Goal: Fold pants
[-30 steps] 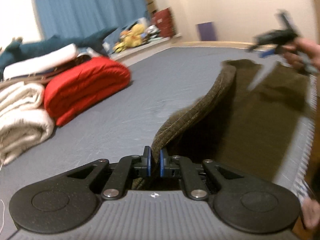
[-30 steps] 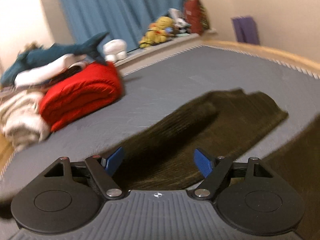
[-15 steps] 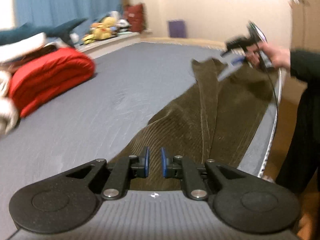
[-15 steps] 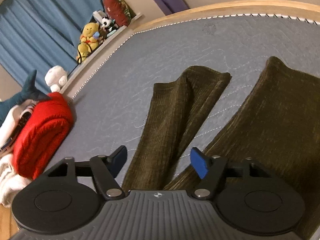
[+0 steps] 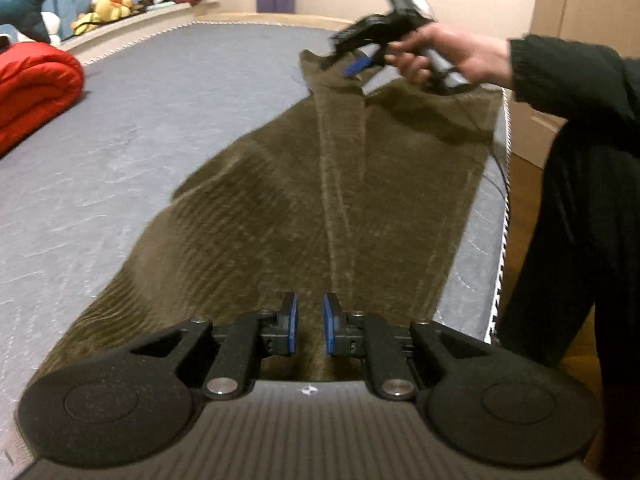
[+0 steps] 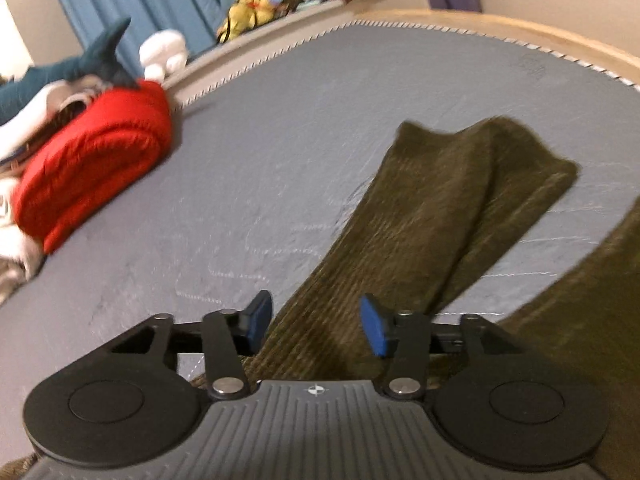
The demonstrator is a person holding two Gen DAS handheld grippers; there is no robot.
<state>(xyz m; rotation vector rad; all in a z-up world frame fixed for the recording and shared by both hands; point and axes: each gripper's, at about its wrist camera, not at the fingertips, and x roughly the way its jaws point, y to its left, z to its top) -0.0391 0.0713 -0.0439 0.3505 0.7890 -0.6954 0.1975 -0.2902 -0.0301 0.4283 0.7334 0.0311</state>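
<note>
Lowering the olive corduroy pants (image 5: 304,208) onto the grey bed (image 5: 132,120), both hands have come down since a second ago. The left gripper (image 5: 308,326) fingers stand nearly closed, seemingly gripping nothing; the right gripper (image 6: 316,326), half open, has been closing around one leg. At ten o'clock lies a red blanket (image 6: 92,164), well apart; nothing blocks folding.

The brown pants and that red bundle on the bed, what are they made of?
The pants look like corduroy: olive-brown, matte, with fine parallel ribs. The red bundle looks like a puffy quilted blanket, probably synthetic, with stitched ridges and a faint sheen; the blur leaves that open.
</note>
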